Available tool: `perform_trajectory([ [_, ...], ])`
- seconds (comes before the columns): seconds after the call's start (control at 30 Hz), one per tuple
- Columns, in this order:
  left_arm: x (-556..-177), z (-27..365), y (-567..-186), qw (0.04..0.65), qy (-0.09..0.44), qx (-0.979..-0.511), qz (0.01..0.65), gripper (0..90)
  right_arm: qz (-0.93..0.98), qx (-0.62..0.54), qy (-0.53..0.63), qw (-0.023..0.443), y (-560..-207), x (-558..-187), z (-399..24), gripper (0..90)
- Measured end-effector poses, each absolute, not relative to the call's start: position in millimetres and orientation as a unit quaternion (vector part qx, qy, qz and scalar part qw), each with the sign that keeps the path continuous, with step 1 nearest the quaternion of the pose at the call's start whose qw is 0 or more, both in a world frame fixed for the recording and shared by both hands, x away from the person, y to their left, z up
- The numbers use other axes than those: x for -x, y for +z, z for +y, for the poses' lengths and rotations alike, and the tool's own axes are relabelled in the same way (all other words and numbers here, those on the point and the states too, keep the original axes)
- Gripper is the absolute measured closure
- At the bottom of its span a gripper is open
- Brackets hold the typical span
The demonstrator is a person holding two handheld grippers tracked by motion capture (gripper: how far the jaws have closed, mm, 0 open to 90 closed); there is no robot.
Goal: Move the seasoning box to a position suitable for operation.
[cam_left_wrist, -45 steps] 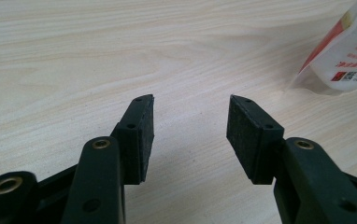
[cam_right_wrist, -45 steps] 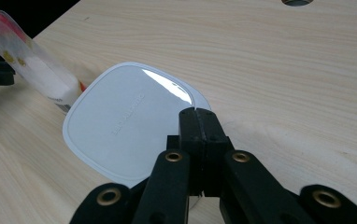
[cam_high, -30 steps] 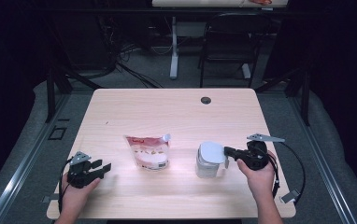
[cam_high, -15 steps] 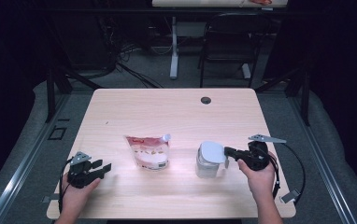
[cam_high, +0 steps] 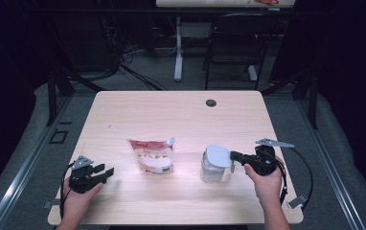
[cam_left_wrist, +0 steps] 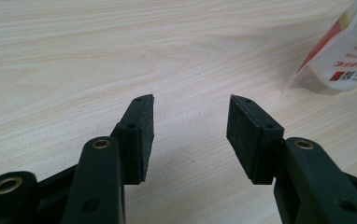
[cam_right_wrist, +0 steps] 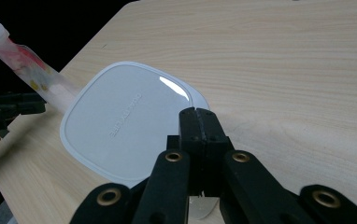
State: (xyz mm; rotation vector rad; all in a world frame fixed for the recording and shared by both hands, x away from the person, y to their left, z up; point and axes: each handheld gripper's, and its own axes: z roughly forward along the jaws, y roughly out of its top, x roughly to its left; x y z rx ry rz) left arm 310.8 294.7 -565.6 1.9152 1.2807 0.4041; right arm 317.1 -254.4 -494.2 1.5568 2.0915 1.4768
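Note:
A clear container (cam_high: pixel 212 174) stands on the wooden table (cam_high: pixel 181 115) at the front right, with a white rounded-square lid (cam_high: pixel 217 155) (cam_right_wrist: pixel 125 126) lying on top of it. My right gripper (cam_high: pixel 232 155) (cam_right_wrist: pixel 196 112) is shut, its tips together at the lid's right rim; I see nothing pinched between them. A red and white spouted pouch (cam_high: pixel 152 155) (cam_left_wrist: pixel 349 56) (cam_right_wrist: pixel 22 65) lies left of the container. At the front left my left gripper (cam_high: pixel 105 171) (cam_left_wrist: pixel 190 126) rests open over bare wood, the pouch off to its right.
A dark cable hole (cam_high: pixel 211 102) sits near the table's far edge. Behind the table stand a chair (cam_high: pixel 229 43) and another desk's leg (cam_high: pixel 177 48). A cable (cam_high: pixel 305 177) trails from the right gripper near the right edge.

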Motion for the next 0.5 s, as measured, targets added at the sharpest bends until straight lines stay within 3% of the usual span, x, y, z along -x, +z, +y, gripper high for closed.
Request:
perform_trajectory([
  [0.5,-310.7,294.5,-565.1,0.39,0.16,-0.754,0.503,51.4,0.693,-0.529,0.485,0.069,-498.3,-317.0,-257.8,90.0],
])
